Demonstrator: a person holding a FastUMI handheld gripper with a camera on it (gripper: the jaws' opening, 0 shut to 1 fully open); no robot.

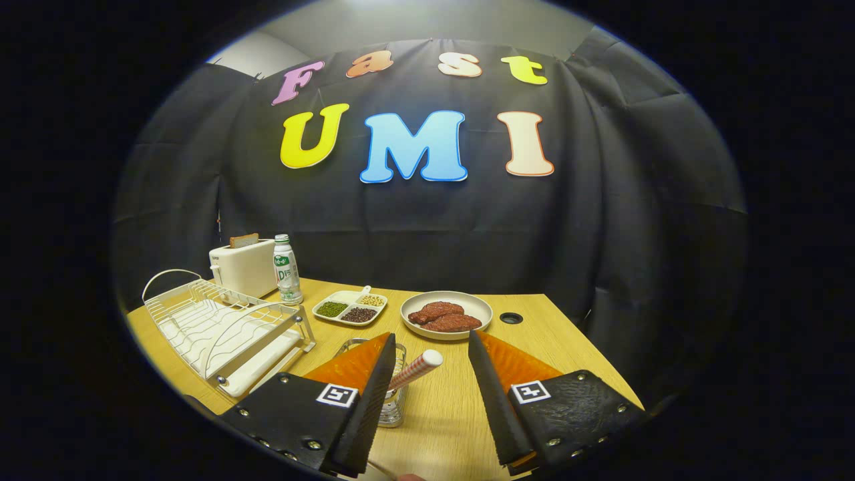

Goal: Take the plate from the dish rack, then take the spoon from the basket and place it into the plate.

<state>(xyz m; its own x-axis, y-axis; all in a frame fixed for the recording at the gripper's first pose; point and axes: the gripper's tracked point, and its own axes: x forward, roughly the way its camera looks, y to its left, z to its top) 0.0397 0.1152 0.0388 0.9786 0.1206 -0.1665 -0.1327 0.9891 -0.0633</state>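
Observation:
My gripper (431, 336) is open above the wooden table (568, 347). A spoon with a red-and-white checked handle (415, 371) stands tilted in a small wire basket (394, 404). The left finger hides most of the basket. The handle's rounded end lies between the fingers, nearer the left one, and neither finger touches it. Beyond the fingertips sits a pale round plate (446, 315) holding two brown pieces. The white wire dish rack (224, 327) stands to the left of the fingers, and I see no plate in it.
A divided dish of beans (350, 307) lies between the rack and the plate. Behind the rack stand a white toaster (242, 267) and a bottle (287, 269). A round cable hole (511, 318) is right of the plate. The table's right edge is close.

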